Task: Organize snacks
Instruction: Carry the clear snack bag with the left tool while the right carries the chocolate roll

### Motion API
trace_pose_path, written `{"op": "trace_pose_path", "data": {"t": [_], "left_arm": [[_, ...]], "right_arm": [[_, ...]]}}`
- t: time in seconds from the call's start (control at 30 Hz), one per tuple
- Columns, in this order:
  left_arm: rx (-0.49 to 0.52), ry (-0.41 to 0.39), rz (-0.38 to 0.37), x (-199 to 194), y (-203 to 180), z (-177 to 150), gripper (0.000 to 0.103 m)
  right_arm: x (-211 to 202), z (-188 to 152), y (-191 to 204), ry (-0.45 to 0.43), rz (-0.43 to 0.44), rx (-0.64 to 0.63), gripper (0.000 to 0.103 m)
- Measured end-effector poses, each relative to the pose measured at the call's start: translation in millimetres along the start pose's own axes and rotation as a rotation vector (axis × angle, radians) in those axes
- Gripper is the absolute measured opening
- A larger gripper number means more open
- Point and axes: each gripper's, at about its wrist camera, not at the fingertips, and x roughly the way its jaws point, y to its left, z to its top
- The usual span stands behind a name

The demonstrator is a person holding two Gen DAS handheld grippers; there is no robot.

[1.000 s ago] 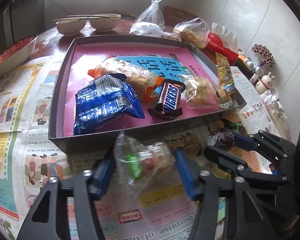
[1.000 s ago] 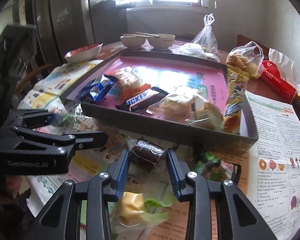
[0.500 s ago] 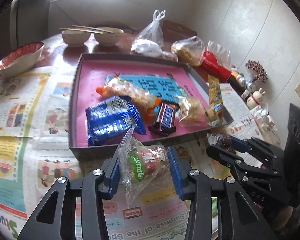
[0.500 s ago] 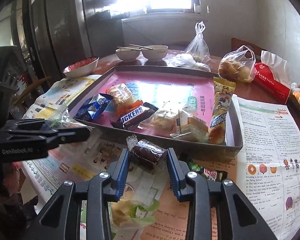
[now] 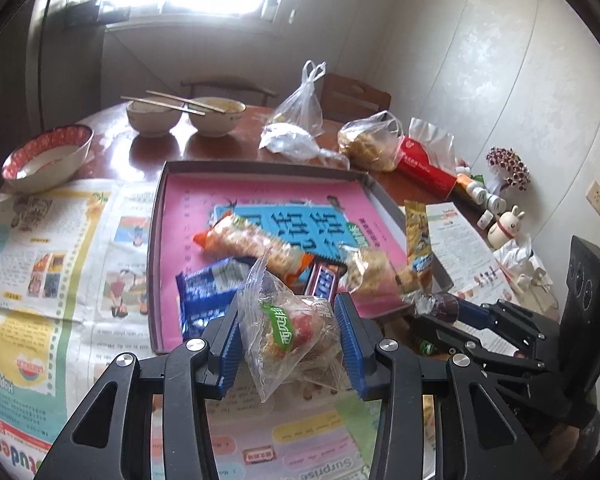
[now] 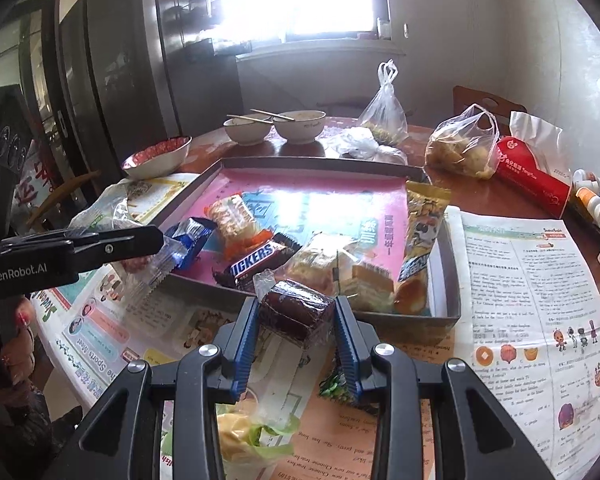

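Clear plastic crinkles around the green-labelled snack packet (image 5: 290, 330), which the left gripper (image 5: 288, 344) clamps between its blue pads, lifted above the newspaper (image 5: 52, 264) just short of the tray's near wall. Beside it, the right gripper (image 6: 296, 332) pinches a dark chocolate cake in clear wrap (image 6: 296, 312), also raised and just in front of the tray (image 6: 444, 312); from the left wrist view that same cake (image 5: 444, 306) shows off the tray's near right corner.

Inside the tray, on its pink lining, a blue wrapper (image 6: 190, 240) lies near the front left, an orange-ended cracker pack (image 6: 236, 218) sits behind it, and a Snickers bar (image 6: 258, 260) rests near the middle of the front wall. Right of the bar lie clear-wrapped pastries (image 6: 340, 270), and a long yellow snack pack (image 6: 422, 236) leans along the tray's right wall.

In front of the tray, still on the newspaper, a yellow snack in a green-edged wrapper (image 6: 246, 434) lies below the right gripper, with a small green wrapper (image 6: 334, 386) beside it. Behind the tray stand two bowls with chopsticks (image 5: 184, 114), a red-rimmed bowl (image 5: 48, 156) to their left, and plastic bags (image 5: 364, 140) to the right.
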Motion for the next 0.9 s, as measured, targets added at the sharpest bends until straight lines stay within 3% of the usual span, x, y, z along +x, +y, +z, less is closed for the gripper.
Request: {"op": "trace_pose_path", "data": {"t": [0.6, 0.9], "left_arm": [[0.027, 0.004, -0.017, 29, -9, 22, 0.045], [0.016, 0.044, -0.041, 46, -9, 33, 0.045]], "right_arm": [[2, 19, -30, -0.032, -0.042, 0.065, 0.038], [2, 35, -47, -0.029, -0.063, 0.108, 0.038]]}}
